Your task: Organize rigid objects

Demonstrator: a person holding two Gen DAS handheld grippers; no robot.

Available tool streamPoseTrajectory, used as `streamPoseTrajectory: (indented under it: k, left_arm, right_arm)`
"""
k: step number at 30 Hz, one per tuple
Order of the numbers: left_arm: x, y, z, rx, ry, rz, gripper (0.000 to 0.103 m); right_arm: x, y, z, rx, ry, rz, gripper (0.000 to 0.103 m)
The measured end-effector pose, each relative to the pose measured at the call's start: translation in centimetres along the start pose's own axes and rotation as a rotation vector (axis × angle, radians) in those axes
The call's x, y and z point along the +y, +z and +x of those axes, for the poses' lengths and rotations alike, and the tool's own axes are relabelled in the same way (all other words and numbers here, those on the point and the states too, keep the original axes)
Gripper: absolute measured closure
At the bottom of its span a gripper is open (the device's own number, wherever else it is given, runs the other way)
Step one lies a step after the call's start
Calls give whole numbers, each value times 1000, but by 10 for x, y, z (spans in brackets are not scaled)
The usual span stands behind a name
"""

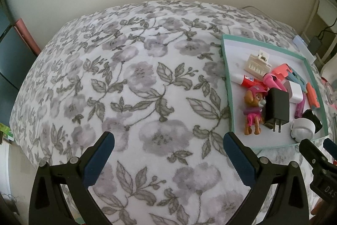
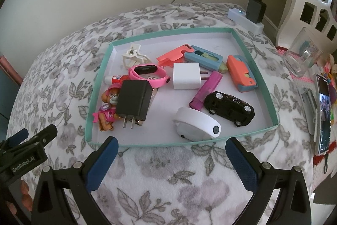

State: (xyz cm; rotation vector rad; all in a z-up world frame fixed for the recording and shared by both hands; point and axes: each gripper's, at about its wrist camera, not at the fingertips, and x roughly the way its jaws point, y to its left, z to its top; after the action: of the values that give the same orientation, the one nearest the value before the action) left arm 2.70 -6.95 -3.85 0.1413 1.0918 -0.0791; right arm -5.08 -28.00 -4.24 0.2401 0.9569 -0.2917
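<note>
A shallow teal-rimmed tray (image 2: 271, 85) lies on a floral blanket and holds several small items: a black charger (image 2: 134, 100), a pink dog figure (image 2: 108, 107), a white charger (image 2: 186, 75), a black toy car (image 2: 230, 108), a white band (image 2: 198, 124), a pink watch (image 2: 148, 74) and a purple lighter (image 2: 207, 89). My right gripper (image 2: 171, 146) stands open just before the tray's near rim, empty. My left gripper (image 1: 168, 140) is open over bare blanket, left of the tray (image 1: 228, 85), where the black charger (image 1: 277, 108) and dog figure (image 1: 253, 113) show.
A white power strip (image 2: 245, 19) with a black adapter (image 2: 256, 11) sits beyond the tray. A clear container (image 2: 303, 56) and a phone (image 2: 323, 113) lie to the right. A wall runs behind the bed. The floral blanket (image 1: 126, 77) spreads wide to the left.
</note>
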Motion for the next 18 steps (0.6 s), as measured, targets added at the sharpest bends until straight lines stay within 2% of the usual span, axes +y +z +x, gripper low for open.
streamPoseTrajectory:
  k: [18]
  left_arm:
    - [6,1,8,16,7,-21,0]
  right_arm:
    - [1,1,4,4,0,-9,0]
